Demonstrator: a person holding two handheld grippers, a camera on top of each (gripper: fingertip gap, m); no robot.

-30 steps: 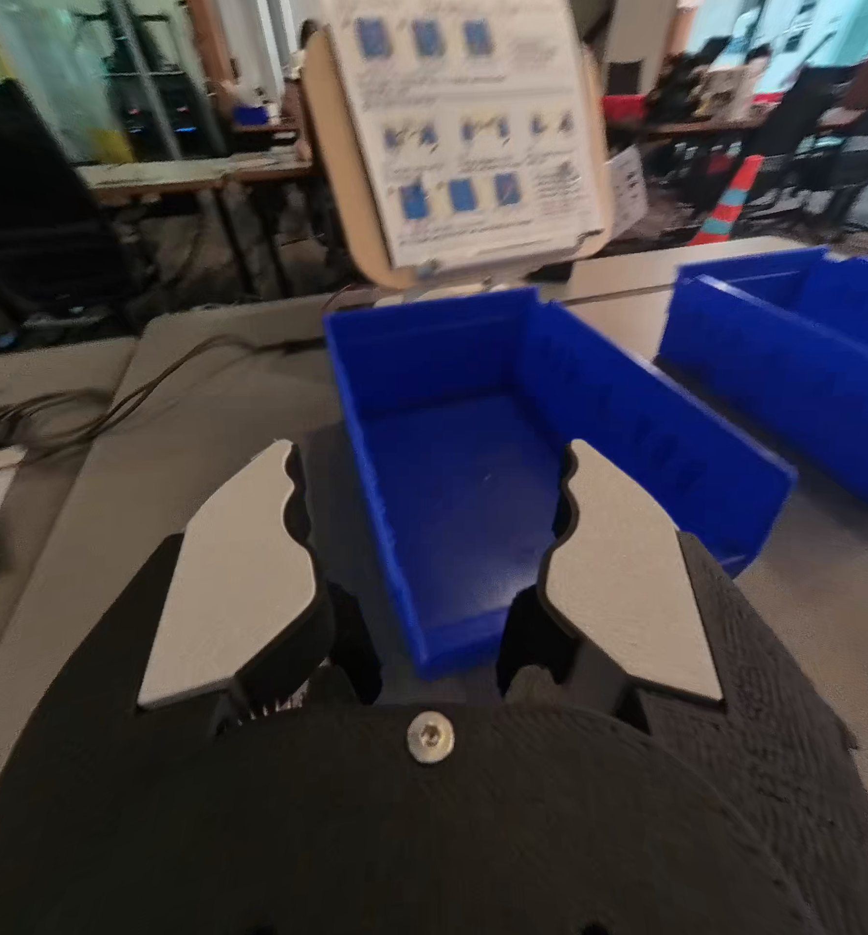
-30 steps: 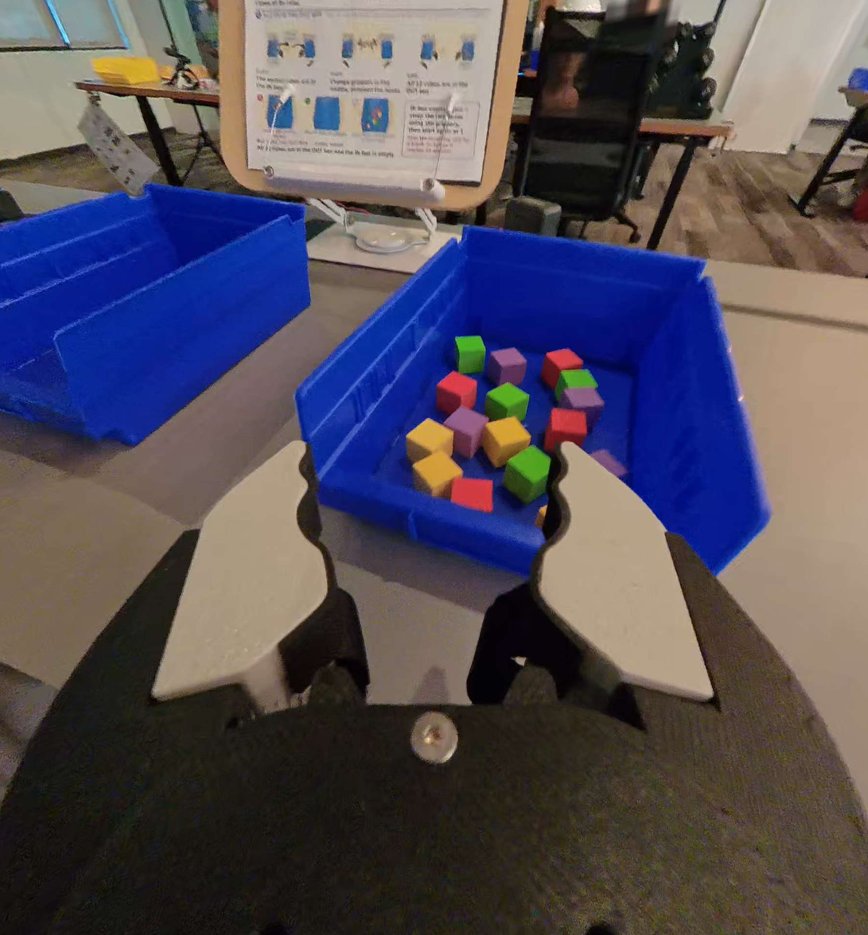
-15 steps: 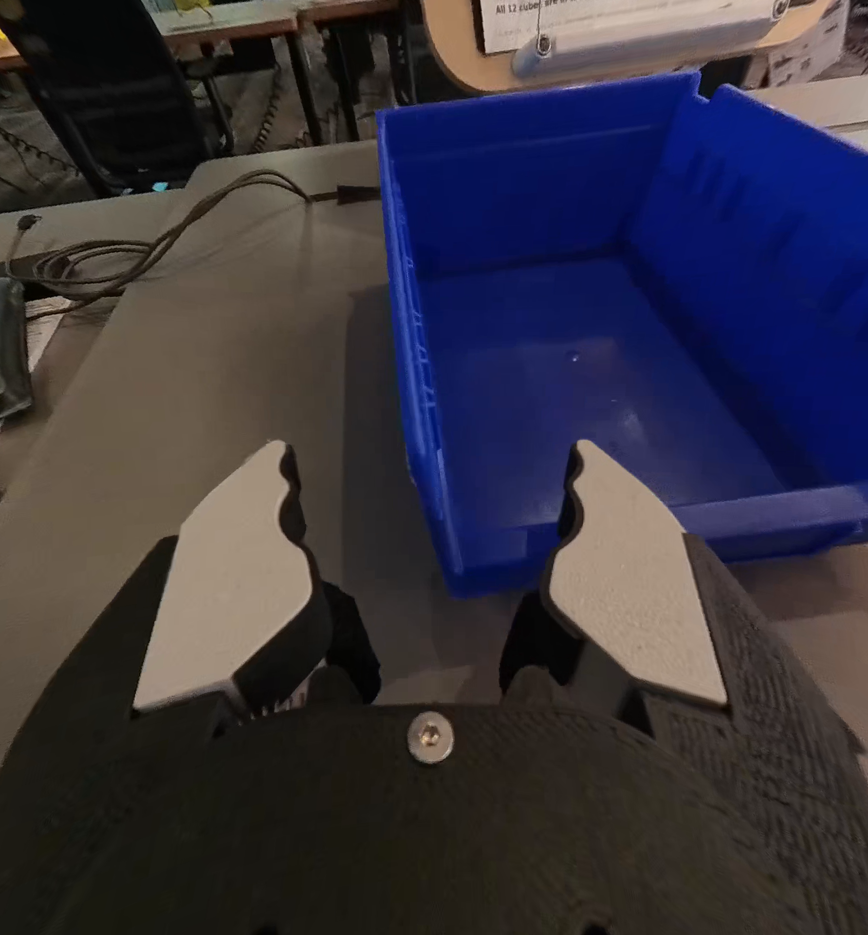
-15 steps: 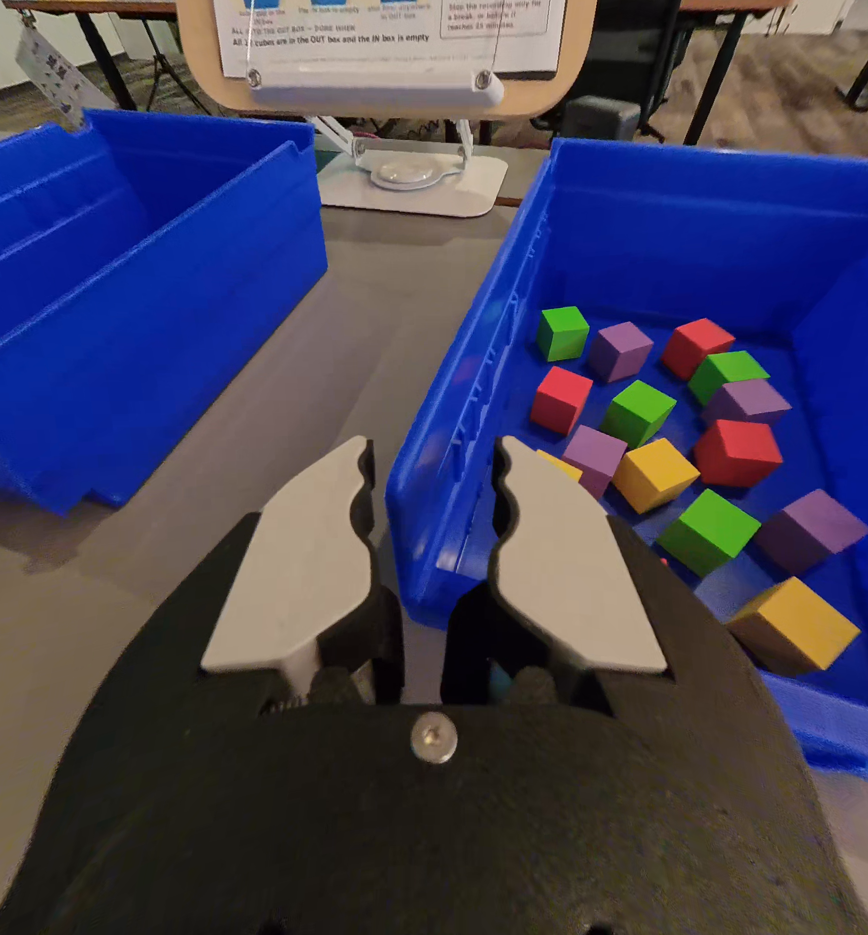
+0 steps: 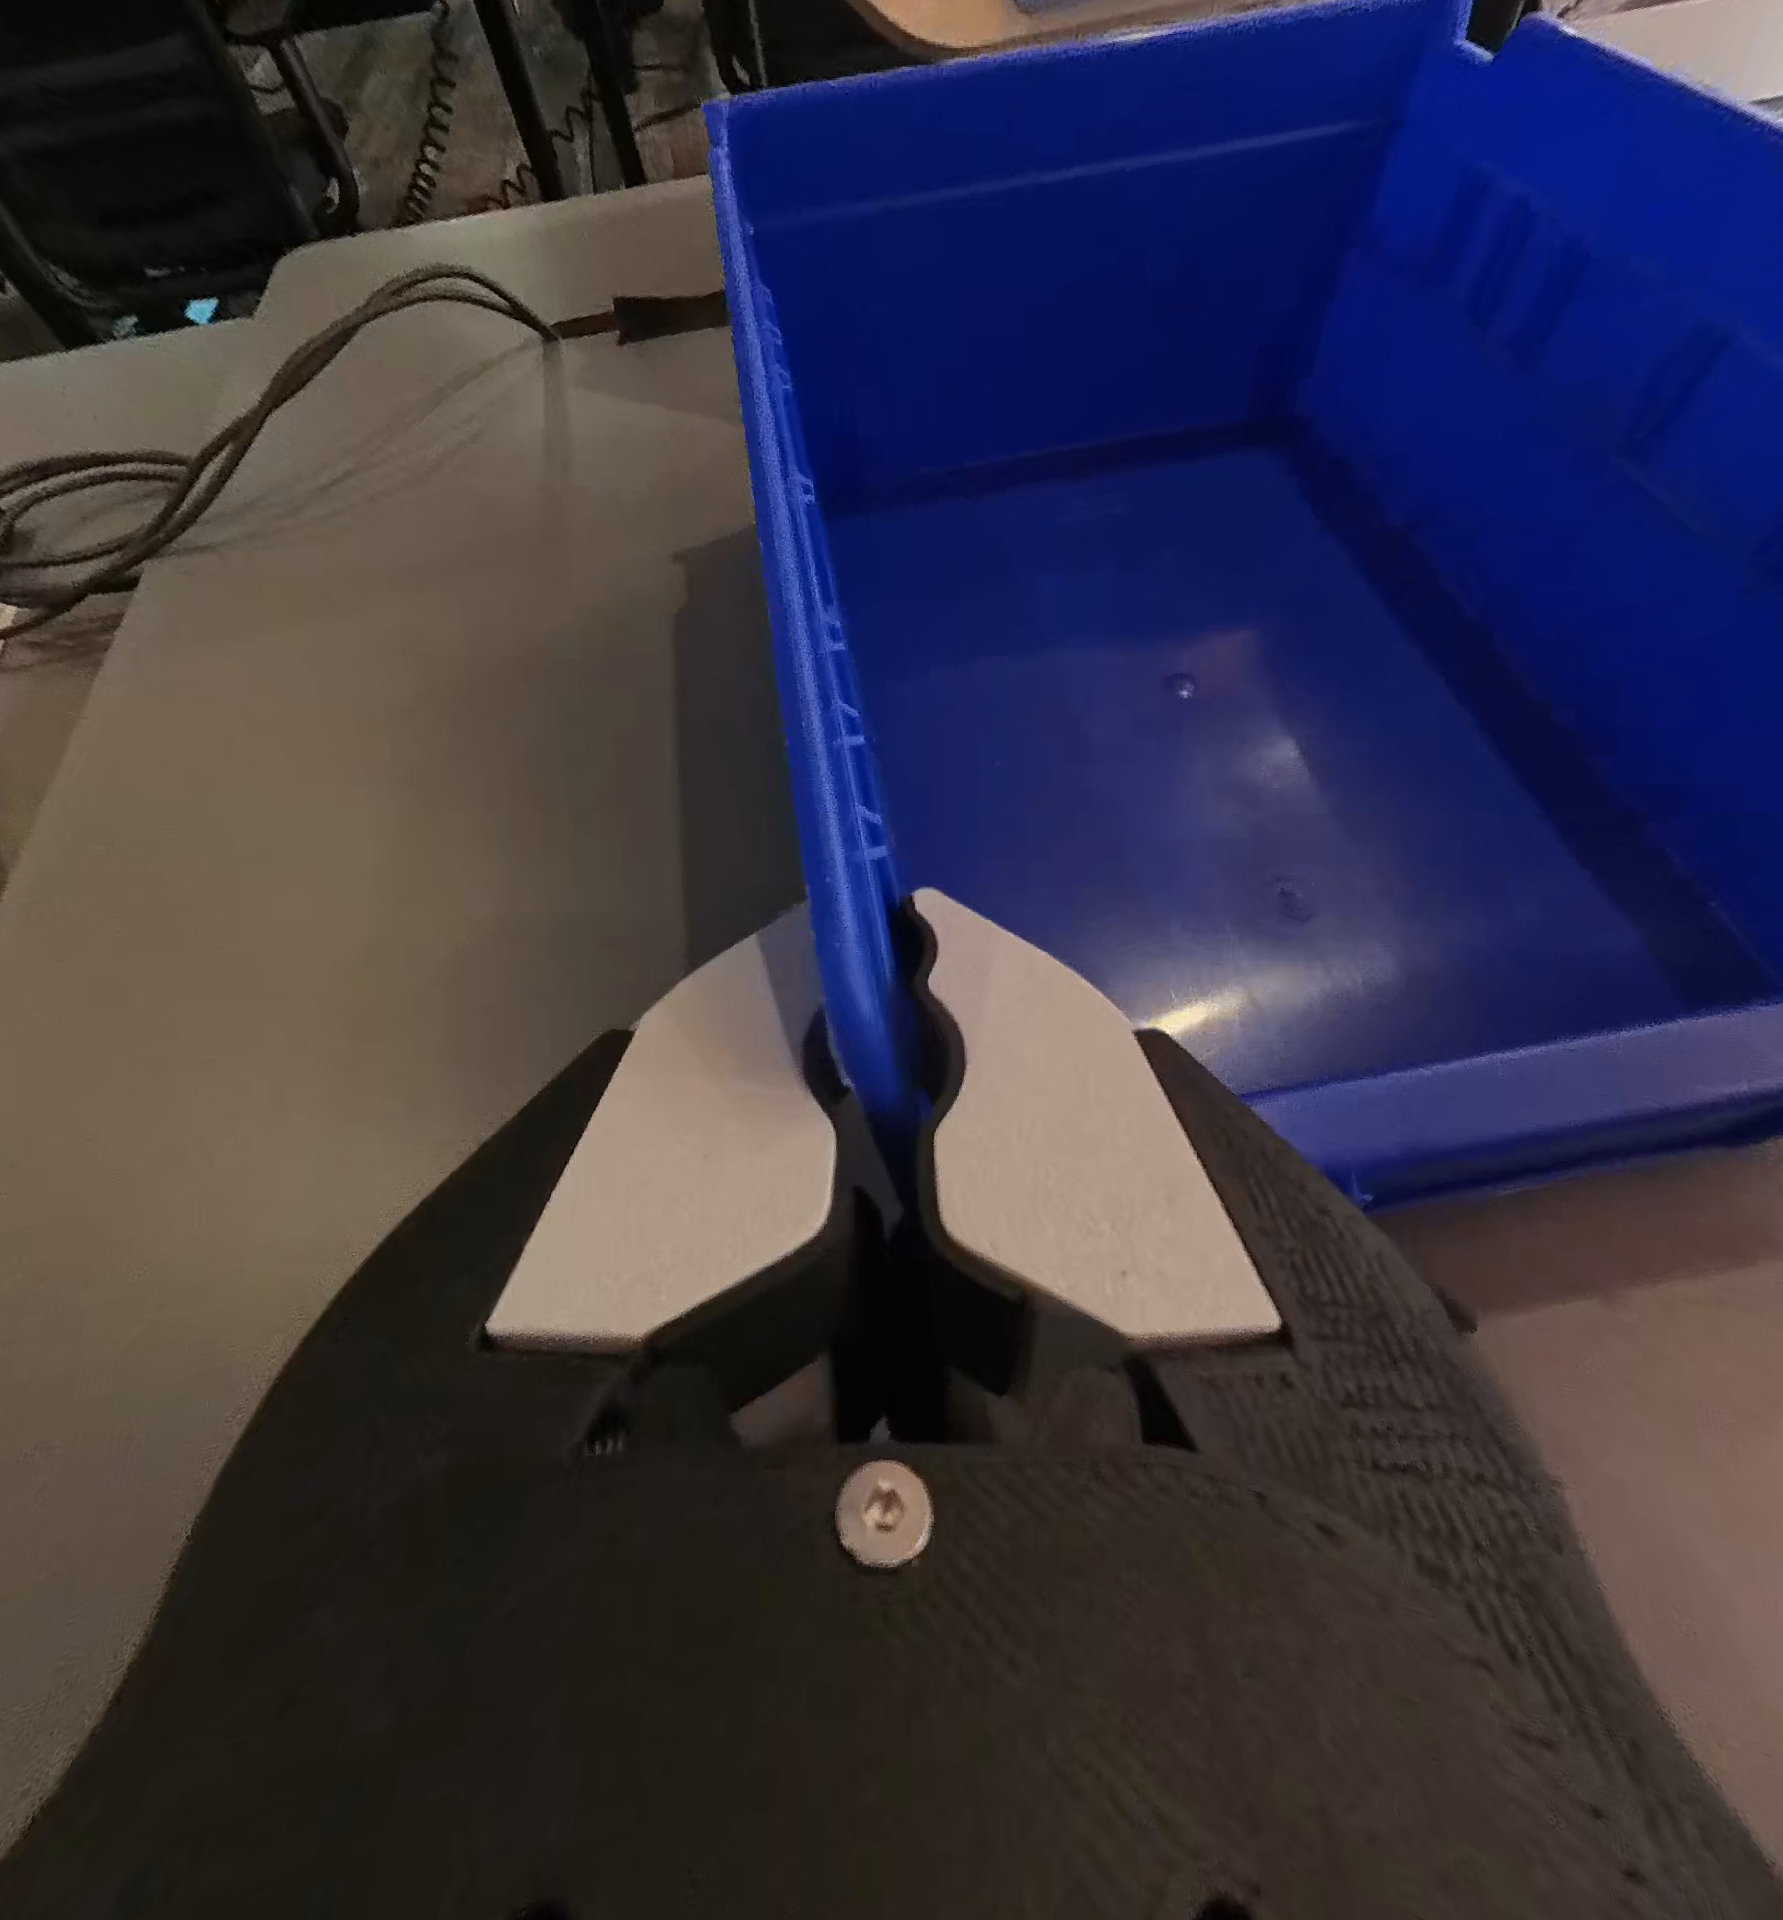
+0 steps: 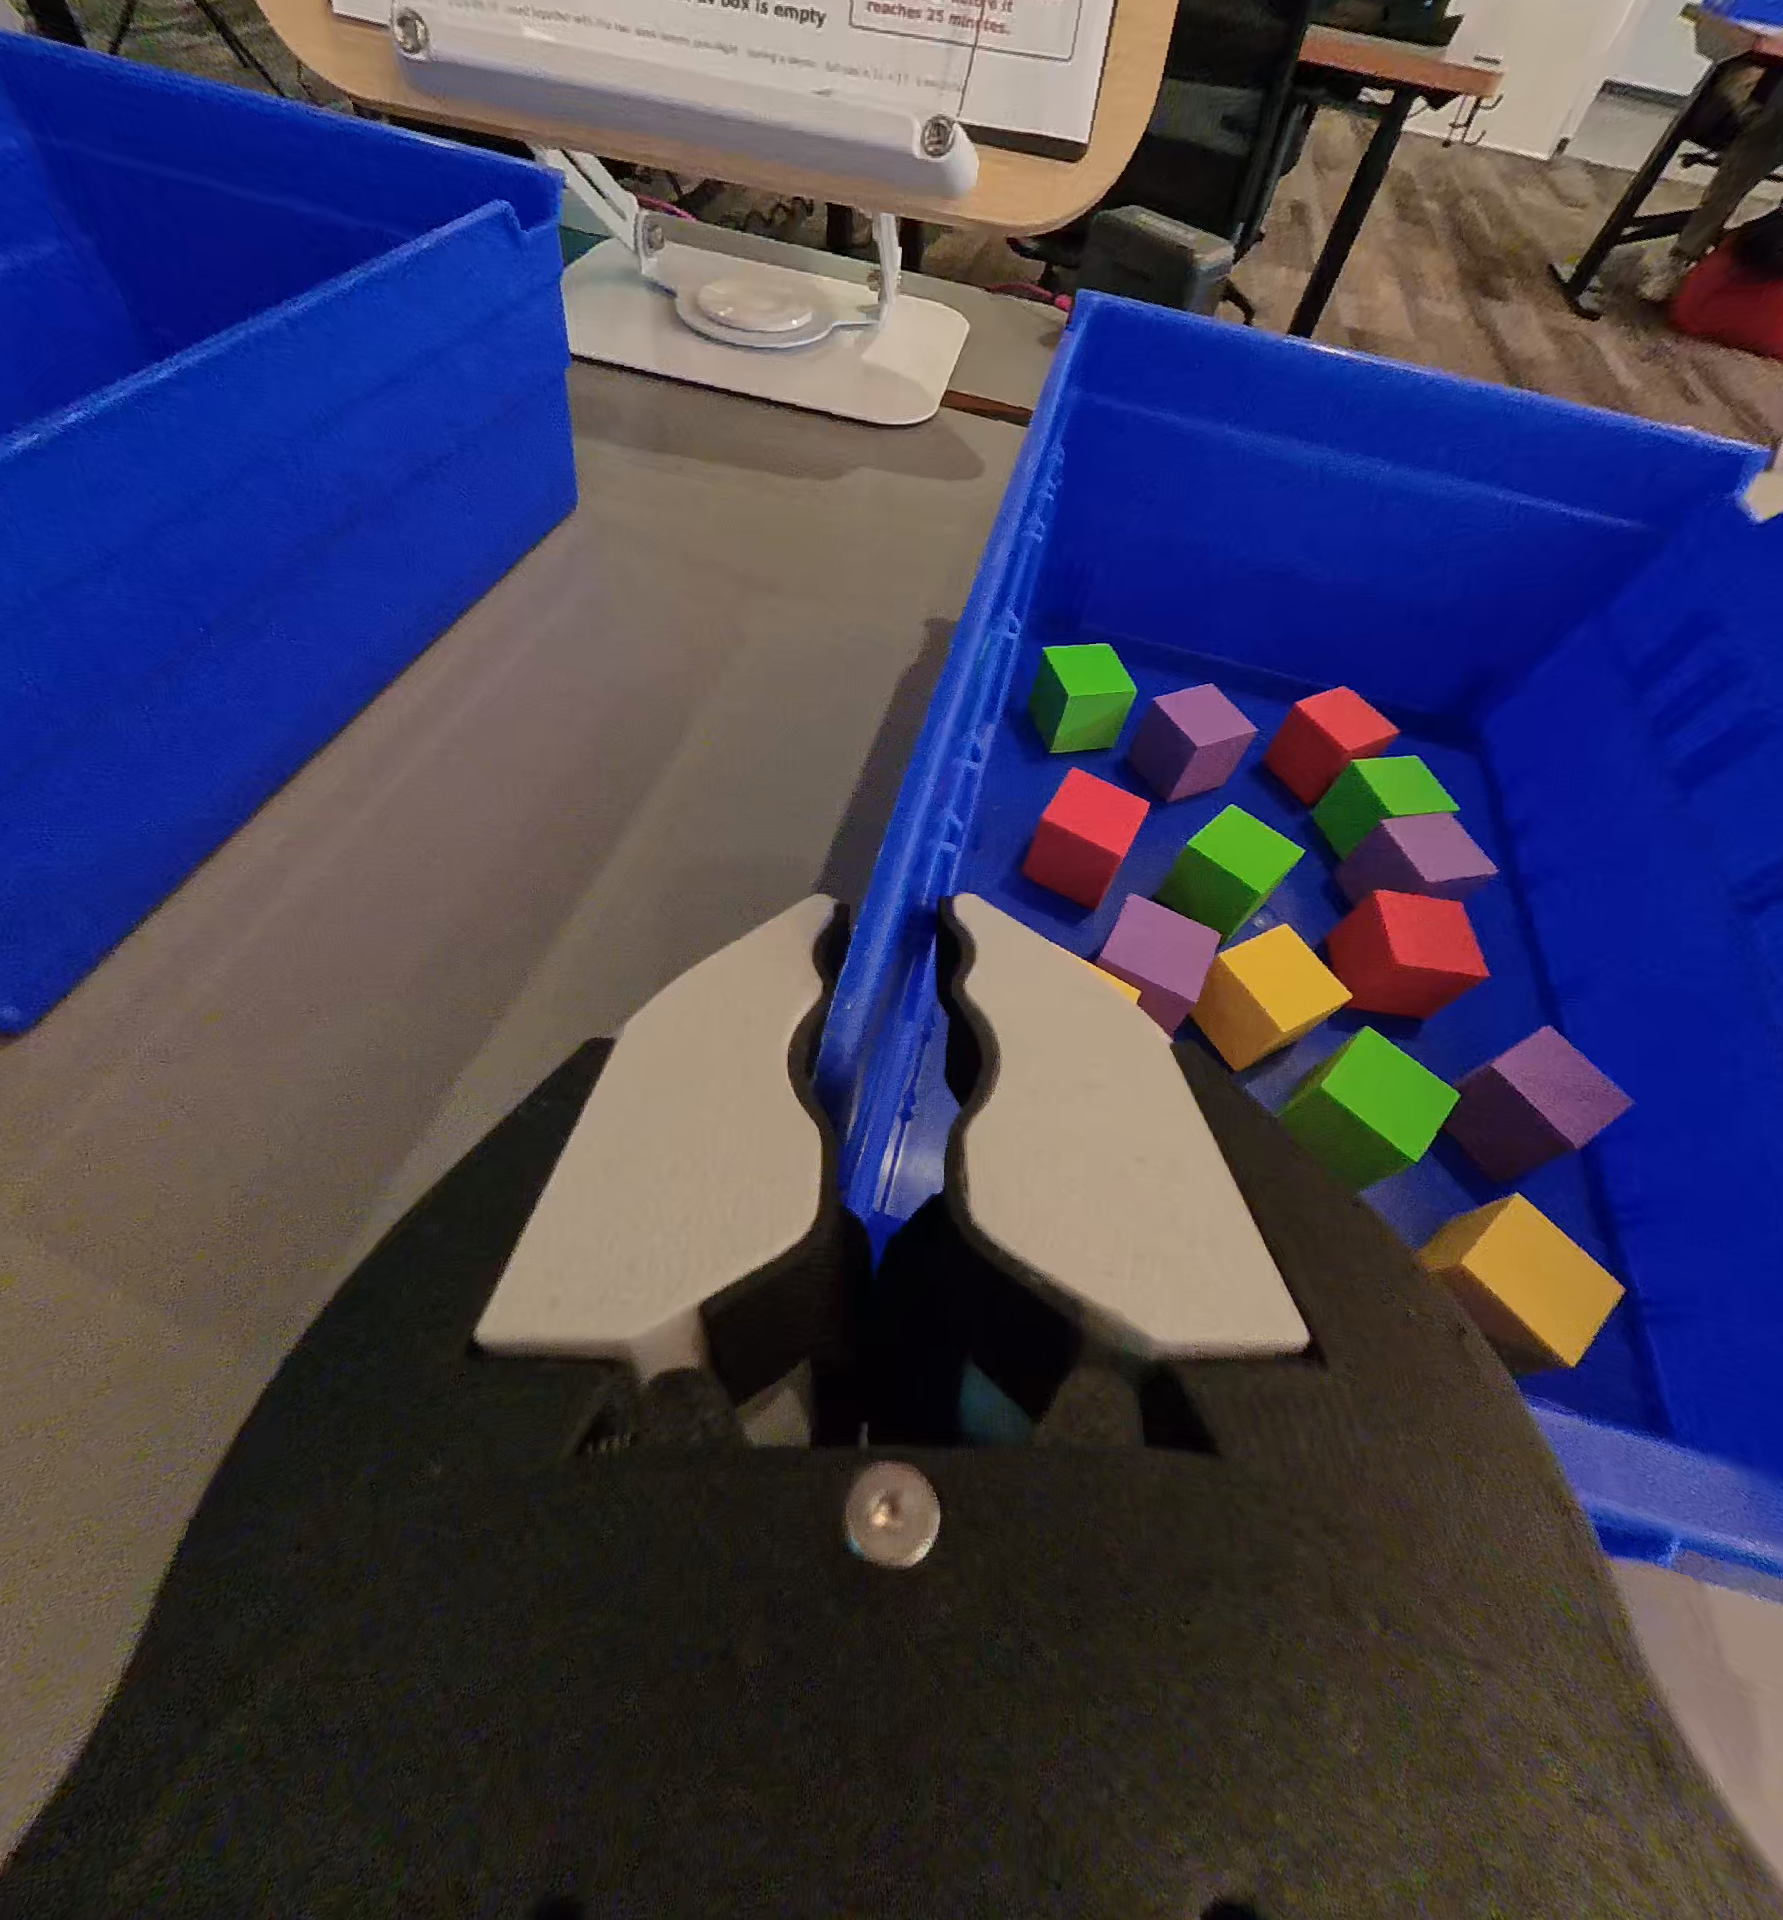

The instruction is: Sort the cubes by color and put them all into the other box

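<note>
My left gripper (image 5: 851, 935) is shut on the left wall of an empty blue bin (image 5: 1552, 343), near its front left corner. My right gripper (image 6: 892, 920) is shut on the left wall of a second blue bin (image 6: 1365, 488). That bin holds several coloured cubes: green (image 6: 1079, 694), red (image 6: 1084, 834), purple (image 6: 1190, 738) and yellow (image 6: 1266, 992). The empty bin also shows at the left of the right wrist view (image 6: 243, 520).
Both bins stand on a grey table (image 5: 347, 831). A board with a printed sheet on a white stand (image 6: 762, 322) is behind, between the bins. Dark cables (image 5: 243, 436) lie at the table's far left. Chairs and desks stand beyond the table.
Both grippers moved forward and down to the bins' left walls and closed on them. One second ago both were open and farther back.
</note>
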